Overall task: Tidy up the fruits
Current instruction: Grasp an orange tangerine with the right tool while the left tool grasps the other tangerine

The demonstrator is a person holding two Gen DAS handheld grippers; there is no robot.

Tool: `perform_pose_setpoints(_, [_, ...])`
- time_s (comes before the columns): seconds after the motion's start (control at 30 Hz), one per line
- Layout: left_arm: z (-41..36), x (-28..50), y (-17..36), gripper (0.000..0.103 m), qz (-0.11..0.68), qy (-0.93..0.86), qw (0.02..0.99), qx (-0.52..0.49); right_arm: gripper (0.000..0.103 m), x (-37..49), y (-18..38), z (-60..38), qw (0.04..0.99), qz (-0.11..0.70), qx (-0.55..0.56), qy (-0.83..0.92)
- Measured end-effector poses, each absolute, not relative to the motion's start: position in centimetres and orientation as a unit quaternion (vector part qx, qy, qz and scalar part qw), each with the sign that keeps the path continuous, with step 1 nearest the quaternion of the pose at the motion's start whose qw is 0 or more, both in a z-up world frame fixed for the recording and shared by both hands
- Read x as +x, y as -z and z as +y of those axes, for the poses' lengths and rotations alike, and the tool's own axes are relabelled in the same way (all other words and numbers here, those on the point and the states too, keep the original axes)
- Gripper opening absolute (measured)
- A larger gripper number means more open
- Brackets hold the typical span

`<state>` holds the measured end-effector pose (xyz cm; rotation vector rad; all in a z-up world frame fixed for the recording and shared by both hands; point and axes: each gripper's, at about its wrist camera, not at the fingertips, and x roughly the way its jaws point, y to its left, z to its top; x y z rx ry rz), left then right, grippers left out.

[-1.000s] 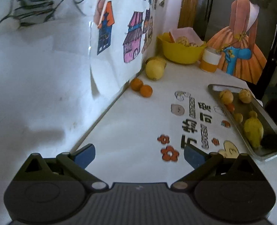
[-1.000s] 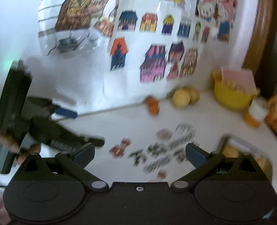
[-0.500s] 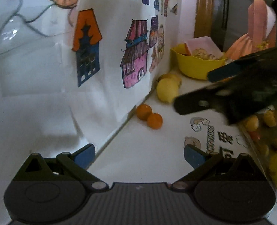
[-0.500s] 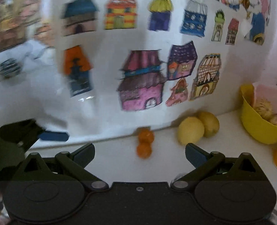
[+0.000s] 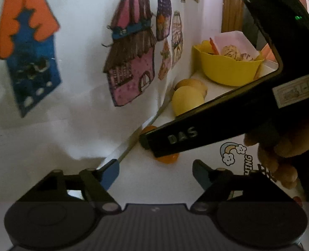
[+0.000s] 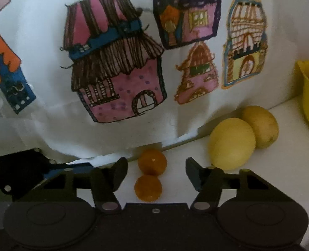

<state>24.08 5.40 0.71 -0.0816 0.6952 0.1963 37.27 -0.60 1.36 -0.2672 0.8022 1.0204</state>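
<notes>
Oranges [image 6: 150,175] between lemon [image 6: 231,143] and paper [image 6: 112,136]

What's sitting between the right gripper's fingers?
Two small oranges, the near orange and the far orange, lie between the open right gripper fingers, untouched, in the right wrist view.

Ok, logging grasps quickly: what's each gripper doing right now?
Left gripper: open, holding nothing.
Right gripper: open, empty, with the two small oranges between its fingers.
</notes>
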Motion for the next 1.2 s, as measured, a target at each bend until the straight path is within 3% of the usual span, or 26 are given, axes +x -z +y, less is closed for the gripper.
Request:
perform_pose_setpoints(0.1, [5.4,24.8,-0.2,0.073,0.345,-0.096,0.933,-0.042,0.049,37.8,-0.6,-0.2,0.786,0.377,-0.132,-0.472])
perform_pose_setpoints(0.23, [5.7,25.8,0.4,0.058,0.357,-0.092,0.928,-0.053,0.043,38.2,-0.1,0.2,0.781,0.382,-0.134,-0.476])
perform_pose_setpoints(0.3, [5.8,26.0,0.6,0.054,0.354,-0.092,0.929,-0.058,0.034,38.1,-0.1,0.4,0.777,0.383,-0.137,-0.48])
perform_pose_setpoints(0.47, [5.9,26.6,0.6,0.04,0.353,-0.081,0.93,-0.063,0.033,38.0,0.2,0.9,0.778,0.383,-0.135,-0.479])
perform_pose_setpoints(0.53, [5.7,26.8,0.6,0.028,0.354,-0.069,0.93,-0.066,0.033,37.9,0.2,0.8,0.78,0.384,-0.13,-0.478])
perform_pose_setpoints(1.2, [4.7,22.1,-2.5,0.026,0.329,-0.042,0.941,-0.075,0.033,34.7,-5.7,-9.3,0.826,0.35,-0.063,-0.438])
